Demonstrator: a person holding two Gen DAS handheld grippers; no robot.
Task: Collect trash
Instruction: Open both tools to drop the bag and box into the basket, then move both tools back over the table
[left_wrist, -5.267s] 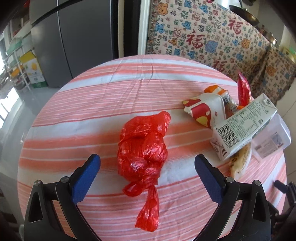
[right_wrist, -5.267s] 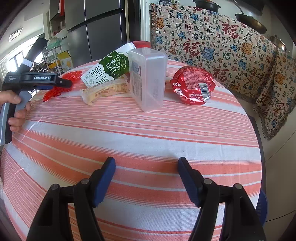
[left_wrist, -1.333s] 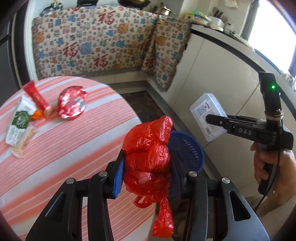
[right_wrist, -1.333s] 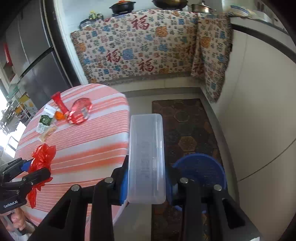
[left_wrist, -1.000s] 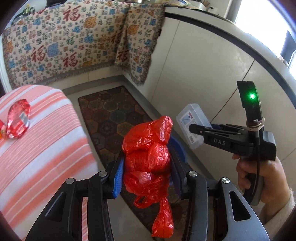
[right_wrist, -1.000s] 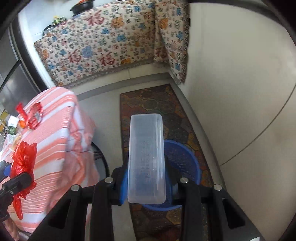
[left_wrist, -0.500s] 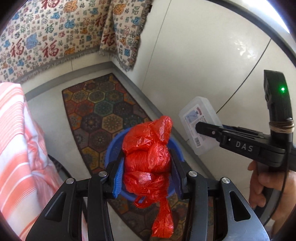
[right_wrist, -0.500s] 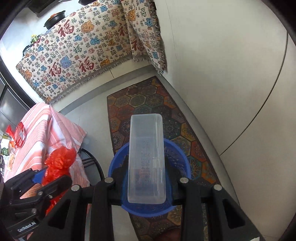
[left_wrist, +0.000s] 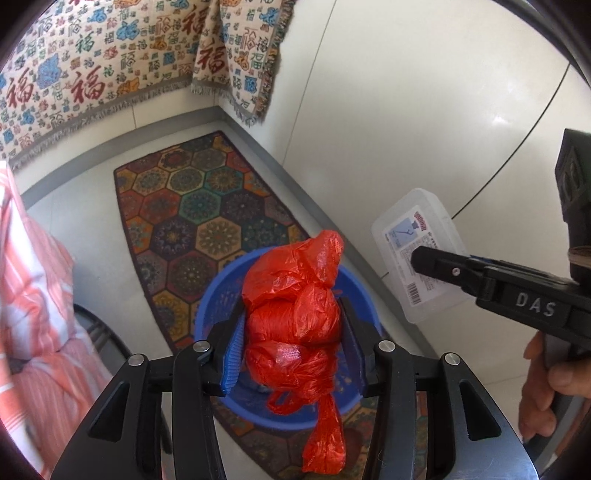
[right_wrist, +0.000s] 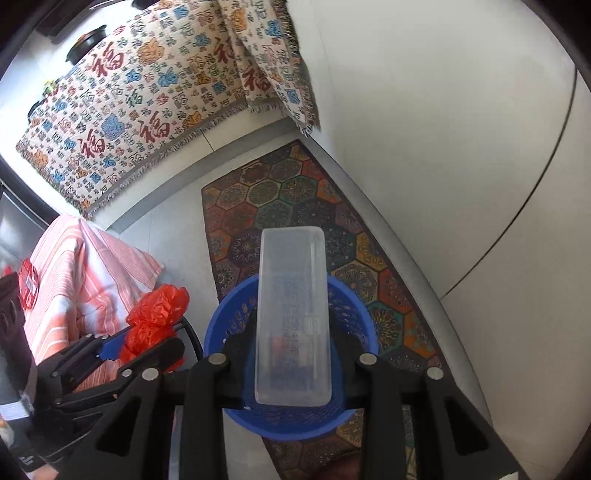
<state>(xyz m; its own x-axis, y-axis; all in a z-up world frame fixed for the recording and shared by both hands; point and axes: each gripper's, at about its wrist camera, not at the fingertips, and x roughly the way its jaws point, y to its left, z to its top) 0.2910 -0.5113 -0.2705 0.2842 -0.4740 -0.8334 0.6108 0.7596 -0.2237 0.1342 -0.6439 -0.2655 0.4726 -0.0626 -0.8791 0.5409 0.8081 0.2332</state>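
Both loads are now hanging over the blue bin (right_wrist: 236, 325) rather than the striped worktop (right_wrist: 66, 266) as earlier: left gripper (left_wrist: 291, 332) is clamping the red bag (left_wrist: 295, 310), right gripper (right_wrist: 291, 343) is clamping the clear box (right_wrist: 291, 314) (release looks imminent). Red wrapper (right_wrist: 27, 284) is waiting on the worktop.

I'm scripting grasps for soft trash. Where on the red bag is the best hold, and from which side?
Grip the red bag across its bulging knotted middle, as the left gripper does now, coming end-on from the tail side. The lumps wedge between the pads, whereas the thin tail hanging below would likely slip.
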